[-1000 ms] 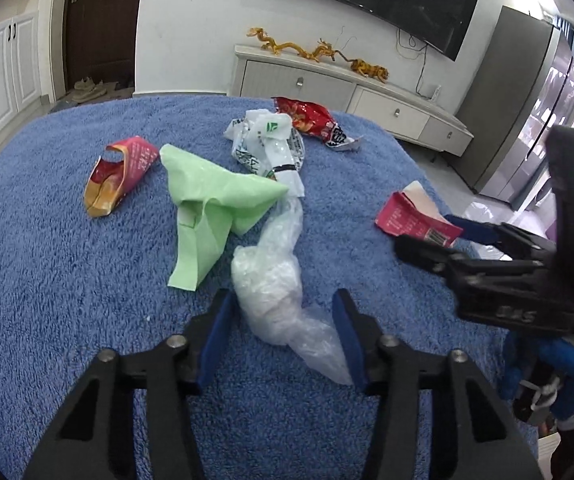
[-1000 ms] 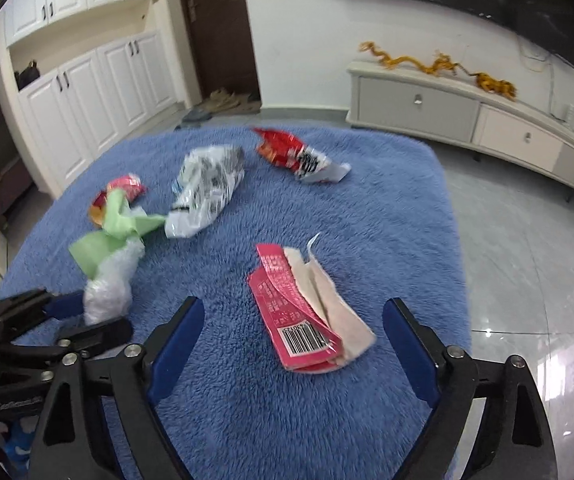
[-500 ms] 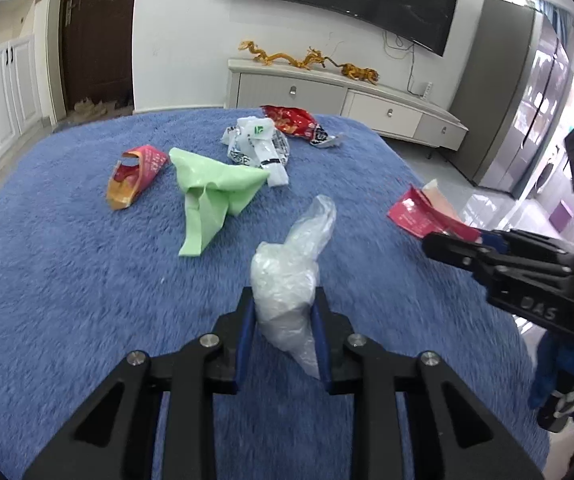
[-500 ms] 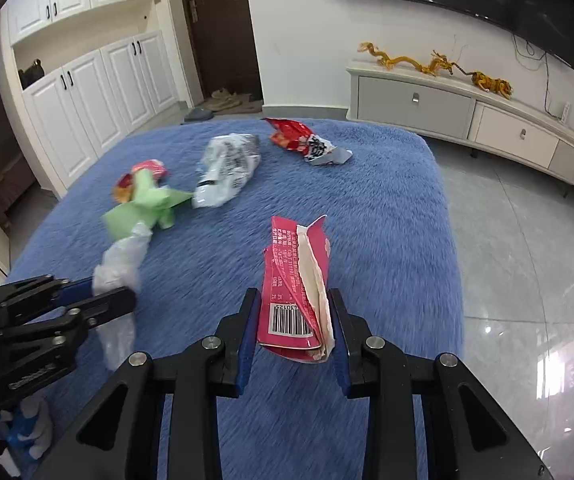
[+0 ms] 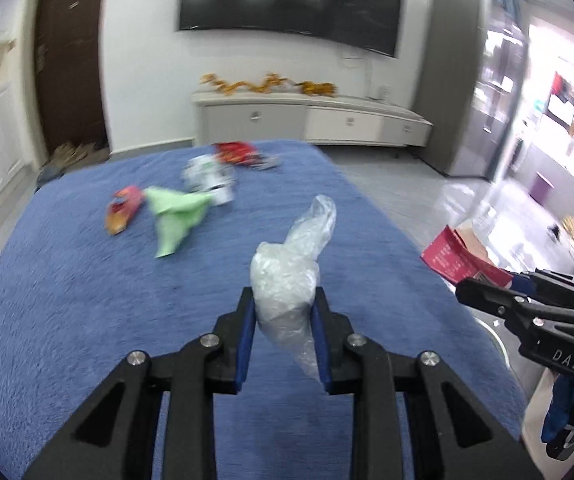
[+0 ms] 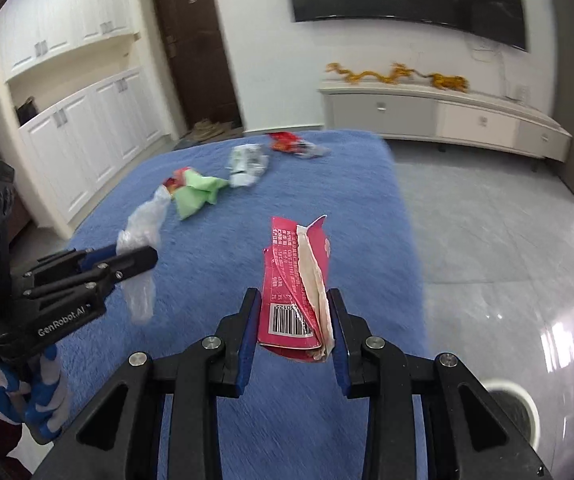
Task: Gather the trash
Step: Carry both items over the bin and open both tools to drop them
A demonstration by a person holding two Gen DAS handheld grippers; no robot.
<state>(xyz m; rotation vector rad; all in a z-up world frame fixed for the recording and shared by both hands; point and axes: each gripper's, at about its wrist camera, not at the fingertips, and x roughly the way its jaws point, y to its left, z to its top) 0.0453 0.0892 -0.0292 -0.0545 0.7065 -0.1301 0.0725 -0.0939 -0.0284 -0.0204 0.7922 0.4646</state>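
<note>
Trash: clear bag (image 5: 287,276) left gripper (image 5: 283,312), red packet (image 6: 295,292) right gripper (image 6: 292,312).

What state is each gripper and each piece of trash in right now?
left gripper: shut on clear plastic bag, lifted
right gripper: shut on red carton, lifted
green wrapper: crumpled, lying on blue rug
orange-red packet: lying on rug
white printed bag: crumpled on rug
red snack bag: lying at far edge

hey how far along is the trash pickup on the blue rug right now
No piece visibly binned yet. In hand: the left gripper is shut on the clear plastic bag, and the right gripper on the red packet, both lifted off the blue rug. Left: the green wrapper, orange-red packet, white wrapper and far red wrapper.
</note>
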